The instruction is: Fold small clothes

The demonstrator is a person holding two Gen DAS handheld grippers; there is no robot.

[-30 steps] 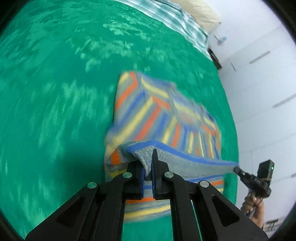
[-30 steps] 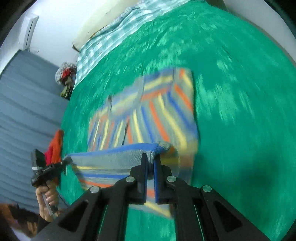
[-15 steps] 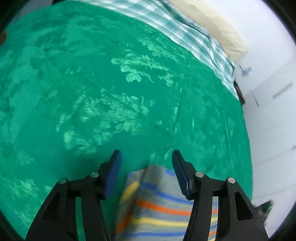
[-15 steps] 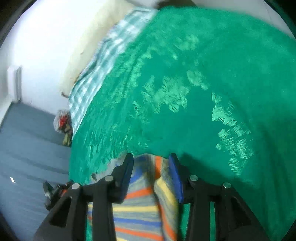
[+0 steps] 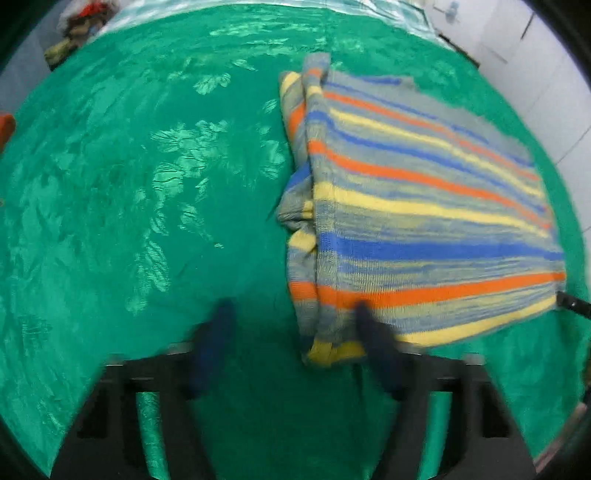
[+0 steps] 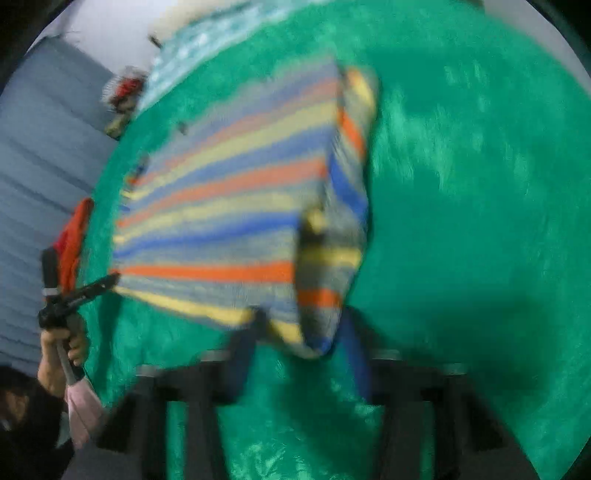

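Showing a small folded knit garment [image 5: 424, 206] striped in blue, orange, yellow and grey, lying flat on a shiny green leaf-patterned bedspread [image 5: 147, 184], toward the right half of the left wrist view, with layered folded edges bunching along its left side. Framing the garment's near left corner with the left gripper [image 5: 292, 308], jaws standing apart and closing, one blue-padded finger [image 5: 218, 332] over bare bedspread and the other over the striped edge, pads not pressing on the cloth. Straddling the opposite near corner with the right gripper [image 6: 302, 321], jaws likewise apart and closing, the drooping striped corner hanging between them, heavily blurred. Gripping the left tool's handle at the lower left of the right wrist view with a person's hand [image 6: 62, 343]. Bordering the far edge of the bedspread with a pale checked sheet [image 5: 369, 11]; sitting at the side, a red-orange cloth [image 6: 74, 236].
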